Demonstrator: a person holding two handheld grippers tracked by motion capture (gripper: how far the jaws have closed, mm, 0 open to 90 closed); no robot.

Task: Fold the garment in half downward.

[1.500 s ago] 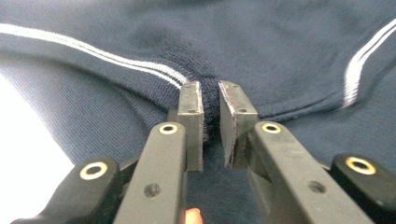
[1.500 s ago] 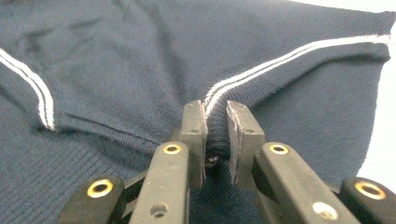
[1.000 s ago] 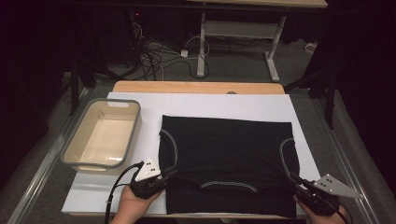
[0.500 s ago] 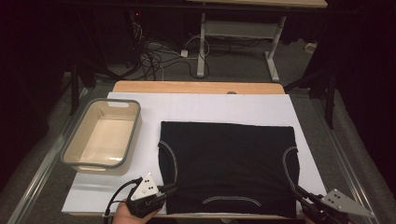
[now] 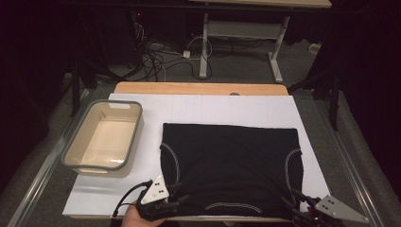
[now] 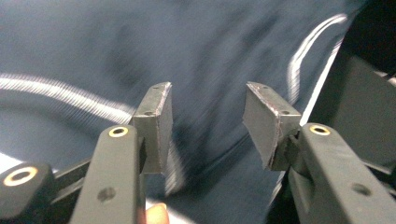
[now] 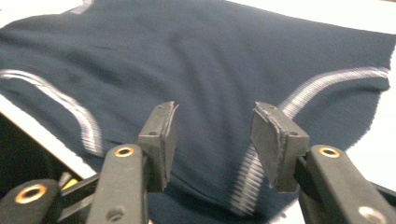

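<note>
A black garment (image 5: 231, 165) with white stitched seams lies flat on the white board (image 5: 213, 111). My left gripper (image 5: 182, 201) is at its near left corner and my right gripper (image 5: 291, 203) at its near right corner. Both sets of jaws have just been opening. In the left gripper view the left gripper (image 6: 208, 121) stands open, with the dark cloth (image 6: 140, 46) lying beyond its pads. The right gripper (image 7: 212, 140) is open as well above the cloth (image 7: 210, 56), and its pads press on nothing. A white seam (image 7: 327, 79) curves off to the right.
A beige tub with a grey rim (image 5: 73, 156) stands on the board's left side, close to the garment's left edge. Behind the board runs a wooden table edge (image 5: 198, 88). Farther back are cables (image 5: 156, 52) and a desk frame on the floor.
Both grippers drew back toward the near edge, pulling the garment's near hem with them. Their jaws then opened and let go of the cloth.
</note>
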